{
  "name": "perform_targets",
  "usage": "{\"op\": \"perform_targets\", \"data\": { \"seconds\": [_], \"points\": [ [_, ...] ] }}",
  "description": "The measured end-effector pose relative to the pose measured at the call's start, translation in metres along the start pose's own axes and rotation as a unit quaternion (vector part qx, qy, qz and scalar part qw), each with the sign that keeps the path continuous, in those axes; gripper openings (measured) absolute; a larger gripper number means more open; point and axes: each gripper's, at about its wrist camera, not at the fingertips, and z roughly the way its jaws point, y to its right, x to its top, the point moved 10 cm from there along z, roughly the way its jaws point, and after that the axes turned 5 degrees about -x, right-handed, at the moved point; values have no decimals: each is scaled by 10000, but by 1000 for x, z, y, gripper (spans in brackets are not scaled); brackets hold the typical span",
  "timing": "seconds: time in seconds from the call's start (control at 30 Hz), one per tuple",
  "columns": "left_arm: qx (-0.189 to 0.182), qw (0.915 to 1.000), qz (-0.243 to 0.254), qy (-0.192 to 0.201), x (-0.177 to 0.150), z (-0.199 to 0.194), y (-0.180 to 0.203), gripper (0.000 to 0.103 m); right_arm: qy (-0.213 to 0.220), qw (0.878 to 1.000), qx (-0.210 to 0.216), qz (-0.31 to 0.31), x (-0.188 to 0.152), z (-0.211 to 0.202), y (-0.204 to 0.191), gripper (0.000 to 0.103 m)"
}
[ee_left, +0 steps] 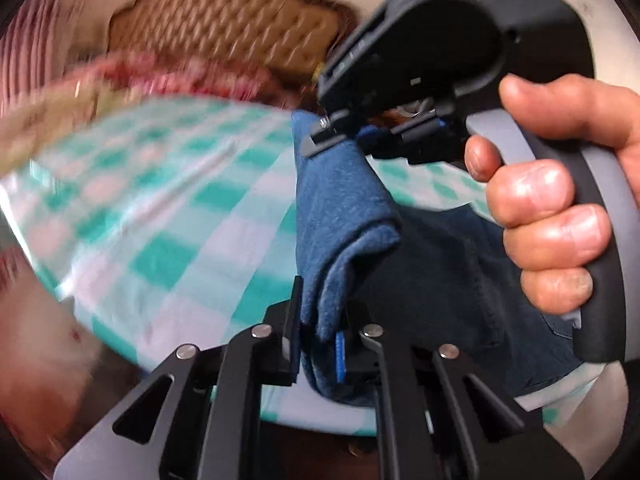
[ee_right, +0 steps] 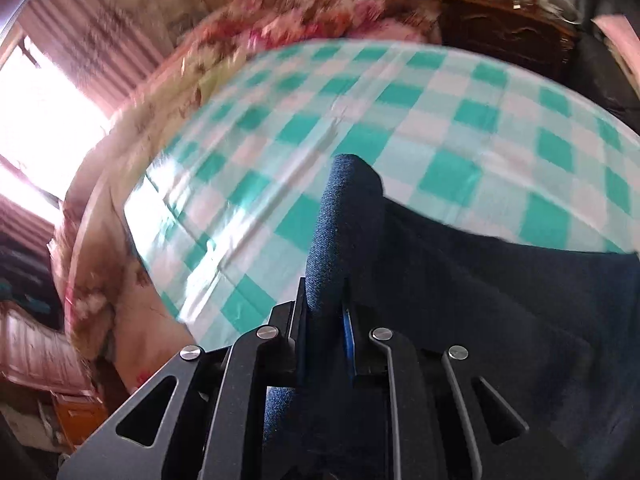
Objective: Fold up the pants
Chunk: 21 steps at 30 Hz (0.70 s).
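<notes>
The dark blue pants (ee_left: 340, 216) hang lifted over a bed with a teal and white checked sheet (ee_left: 168, 208). My left gripper (ee_left: 320, 340) is shut on a fold of the pants at the bottom of the left wrist view. My right gripper (ee_left: 356, 140), held in a hand, is shut on the same edge of cloth farther up in that view. In the right wrist view the right gripper (ee_right: 324, 320) clamps a thick roll of the pants (ee_right: 344, 220), and more of the cloth spreads out to the right (ee_right: 520, 300).
A floral blanket (ee_right: 304, 8) lies at the far side of the bed. A brown quilted headboard (ee_left: 240, 12) stands behind it. A dark wooden cabinet (ee_right: 500, 28) stands at the back right, and a bright window (ee_right: 44, 120) on the left.
</notes>
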Motion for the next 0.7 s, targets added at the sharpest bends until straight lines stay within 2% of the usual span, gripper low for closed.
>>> {"op": "perform_targets", "data": {
  "seconds": [0.07,0.13,0.2,0.27,0.37,0.43,0.47,0.5,0.57,0.6,0.63,0.7],
  "points": [
    [-31,9985,469,268,15,-10,31,11,307,9992,133,211,5,-43,25,15],
    [-212,9921,1089,593,32,-22,83,11,706,9965,131,439,7,-100,67,15],
    [-483,9808,1673,878,39,-32,143,11,979,9930,114,652,1,-142,104,15],
    [-806,9690,2116,991,36,-32,200,11,1233,9873,63,995,-15,-188,158,15],
    [-1203,9497,2734,939,7,-17,282,11,1393,9783,-242,1517,-52,-221,239,15],
    [-1338,9372,3143,705,-26,5,325,11,1413,9721,-296,1851,-79,-222,286,15],
    [-1335,9306,3350,626,-42,15,339,11,1309,9689,-483,2044,-101,-211,318,15],
    [-1336,9214,3621,448,-66,29,353,11,1210,9677,-553,2140,-113,-201,333,15],
    [-1301,9093,3951,153,-100,51,364,11,919,9656,-566,2366,-143,-171,365,14],
    [-1219,9027,4127,19,-118,62,365,14,807,9643,-659,2436,-154,-159,377,15],
    [-1158,8968,4269,-3,-128,68,368,21,744,9631,-699,2489,-162,-150,387,15],
    [-923,8839,4580,223,-137,72,366,27,745,9621,-430,2587,-171,-142,394,21]
  ]
}}
